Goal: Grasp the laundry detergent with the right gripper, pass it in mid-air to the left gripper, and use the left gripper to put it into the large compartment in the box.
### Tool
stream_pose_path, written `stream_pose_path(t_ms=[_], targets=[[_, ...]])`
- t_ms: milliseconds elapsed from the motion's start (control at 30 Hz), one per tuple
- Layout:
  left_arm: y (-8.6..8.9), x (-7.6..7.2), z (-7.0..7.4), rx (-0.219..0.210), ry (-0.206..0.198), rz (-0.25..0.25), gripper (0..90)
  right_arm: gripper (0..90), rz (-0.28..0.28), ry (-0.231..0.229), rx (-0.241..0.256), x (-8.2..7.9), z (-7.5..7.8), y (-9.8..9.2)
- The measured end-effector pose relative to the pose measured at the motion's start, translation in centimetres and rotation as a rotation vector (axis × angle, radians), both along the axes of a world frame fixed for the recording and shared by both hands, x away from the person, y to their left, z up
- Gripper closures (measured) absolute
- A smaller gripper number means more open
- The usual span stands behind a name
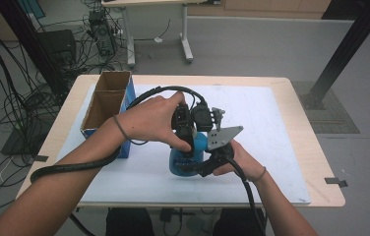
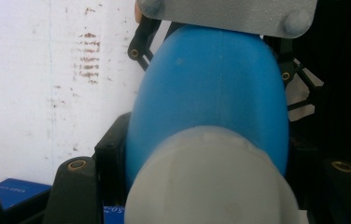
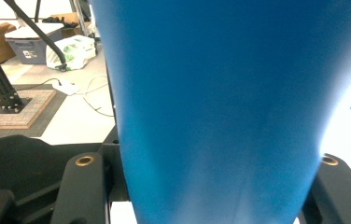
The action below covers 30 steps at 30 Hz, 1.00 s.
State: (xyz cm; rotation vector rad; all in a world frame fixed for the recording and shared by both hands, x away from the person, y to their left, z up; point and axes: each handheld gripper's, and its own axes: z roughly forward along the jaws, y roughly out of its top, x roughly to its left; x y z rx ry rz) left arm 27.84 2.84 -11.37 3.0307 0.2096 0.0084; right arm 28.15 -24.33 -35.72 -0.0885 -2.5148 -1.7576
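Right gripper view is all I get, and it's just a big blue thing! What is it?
Observer: A blue bottle, over a white mat in the high view.
Operator: Does it have a lid?
Observer: Yes, a pale cap, seen close up in the left gripper view.
Operator: Anything else on the table?
Observer: An open cardboard box stands at the mat's left edge.

The left hand [image 1: 148, 120] and left gripper [image 1: 187, 147] are covering most of the blue bottle [image 1: 179, 164]. In the left gripper view, its pale cap [image 2: 208, 179] is looking blurred and running off the bottom edge.
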Motion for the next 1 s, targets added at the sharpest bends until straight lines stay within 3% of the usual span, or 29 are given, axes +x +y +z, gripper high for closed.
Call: stream_pose_path(t_ms=[1000], targets=[[0.21, -0.30, 0.16, 0.006, -0.005, 0.025, 37.0, 41.2, 0.016, 0.006, 0.015, 0.34, -0.36, 0.33]])
